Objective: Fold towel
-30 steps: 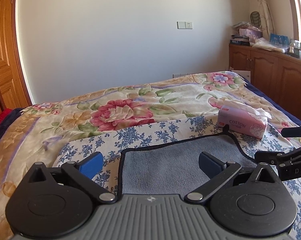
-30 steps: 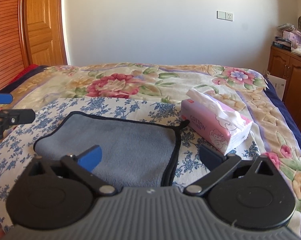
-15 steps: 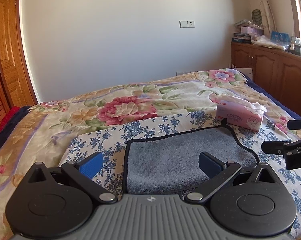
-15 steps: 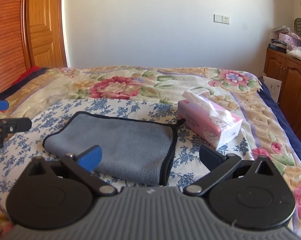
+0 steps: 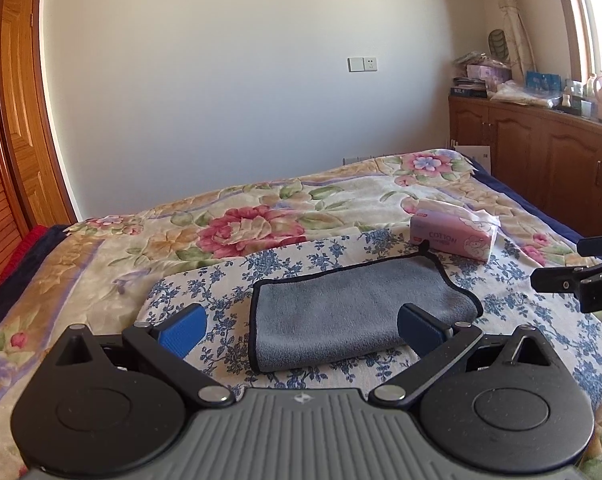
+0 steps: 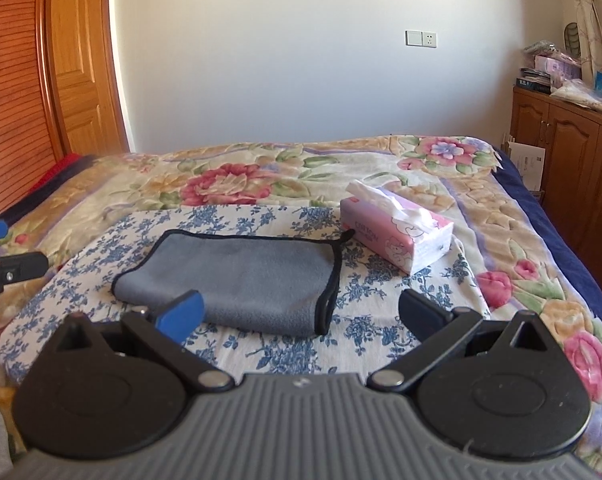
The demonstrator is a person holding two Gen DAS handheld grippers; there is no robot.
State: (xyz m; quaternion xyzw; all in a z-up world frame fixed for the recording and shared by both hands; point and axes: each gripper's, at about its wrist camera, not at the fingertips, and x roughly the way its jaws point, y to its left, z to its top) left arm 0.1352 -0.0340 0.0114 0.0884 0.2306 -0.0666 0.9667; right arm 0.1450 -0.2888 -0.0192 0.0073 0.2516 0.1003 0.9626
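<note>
The grey towel (image 5: 361, 312) lies folded on the bed (image 5: 261, 200), its long axis left to right. From the left hand-held gripper (image 5: 301, 330) it lies at 12 o'clock, from the right hand-held gripper (image 6: 301, 312) at 11 o'clock. Both are wide, empty and about equally near.

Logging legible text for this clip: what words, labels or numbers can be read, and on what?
"COTTON" on the side of the pink tissue pack; smaller print beside it is too small to read.
"D" on the right tool, cut off at the left view's edge.
Boxes on the cabinet carry print too blurred to read.
</note>
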